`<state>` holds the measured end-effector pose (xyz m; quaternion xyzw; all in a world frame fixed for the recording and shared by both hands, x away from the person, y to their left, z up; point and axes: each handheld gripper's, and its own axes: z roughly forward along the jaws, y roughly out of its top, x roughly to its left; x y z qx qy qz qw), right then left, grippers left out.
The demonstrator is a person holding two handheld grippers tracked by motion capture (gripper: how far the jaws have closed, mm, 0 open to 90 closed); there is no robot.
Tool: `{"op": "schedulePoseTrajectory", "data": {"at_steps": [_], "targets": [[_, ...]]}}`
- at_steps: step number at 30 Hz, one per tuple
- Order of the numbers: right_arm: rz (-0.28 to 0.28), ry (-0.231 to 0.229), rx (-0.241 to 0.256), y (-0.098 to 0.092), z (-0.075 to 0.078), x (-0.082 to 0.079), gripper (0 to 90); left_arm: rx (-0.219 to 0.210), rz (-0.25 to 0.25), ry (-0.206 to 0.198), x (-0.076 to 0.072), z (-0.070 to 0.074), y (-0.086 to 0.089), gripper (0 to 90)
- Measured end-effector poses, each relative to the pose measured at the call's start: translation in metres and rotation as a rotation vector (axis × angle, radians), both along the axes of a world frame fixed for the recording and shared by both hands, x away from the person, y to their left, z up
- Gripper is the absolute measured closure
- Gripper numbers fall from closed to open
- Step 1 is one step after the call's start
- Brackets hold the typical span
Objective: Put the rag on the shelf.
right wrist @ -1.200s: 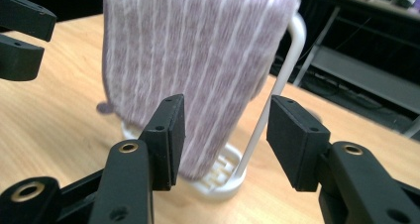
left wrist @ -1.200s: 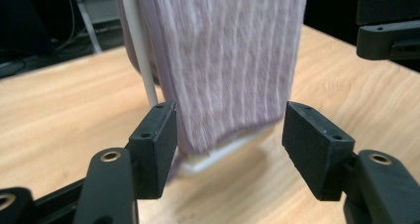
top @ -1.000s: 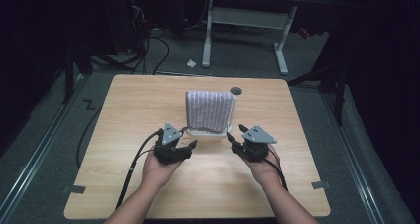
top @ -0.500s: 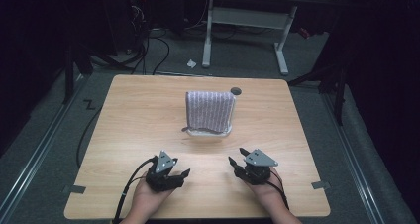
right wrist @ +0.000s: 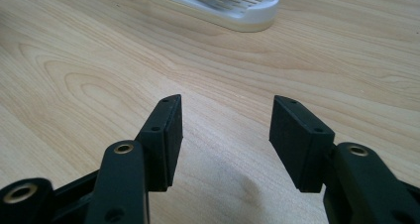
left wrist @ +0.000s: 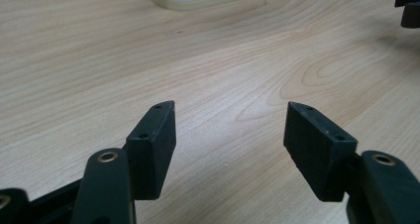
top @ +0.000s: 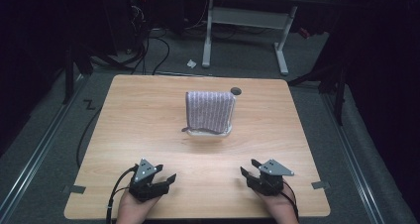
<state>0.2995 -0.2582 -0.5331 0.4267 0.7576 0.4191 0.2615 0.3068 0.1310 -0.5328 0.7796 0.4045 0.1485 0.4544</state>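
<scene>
The left tool (top: 167,178) sits low near the front edge of the counter (top: 138,120), its jaws spread apart with nothing between them; the left gripper view shows only bare wood grain in the gap. The right tool (top: 249,168) rests near the same edge, well apart from the left one, jaws likewise spread and empty. Each is held by a hand coming in from the bottom: the left hand (top: 132,210) and the right hand (top: 276,208), with a black cable (top: 113,196) trailing off the left tool. Farther out, around the middle of the counter, a white tray (top: 208,133) carries a striped purple-grey cloth (top: 210,111) that stands upright above it; the tray's slotted white base (right wrist: 223,3) shows ahead of the right tool. A small dark round disc (top: 236,90) lies near the counter's far edge, just beside the cloth's upper corner. The light wood top is otherwise plain. Around it the room is dim, with grey floor (top: 44,149), cables, and a white desk frame (top: 247,21) beyond.
</scene>
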Motion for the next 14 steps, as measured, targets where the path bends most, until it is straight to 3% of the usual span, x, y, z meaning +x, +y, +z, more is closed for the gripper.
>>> {"op": "schedulePoseTrajectory", "data": {"at_steps": [7,14], "targets": [[0.017,0.007,-0.011,-0.0017,-0.0028,0.0020,47.2,0.025,-0.023,0.002,0.0003,-0.0030,-0.0058,37.7],[0.013,0.005,-0.003,-0.0039,-0.0017,0.0008,47.0,0.017,-0.018,0.002,-0.0014,-0.0023,-0.0054,37.3]]}}
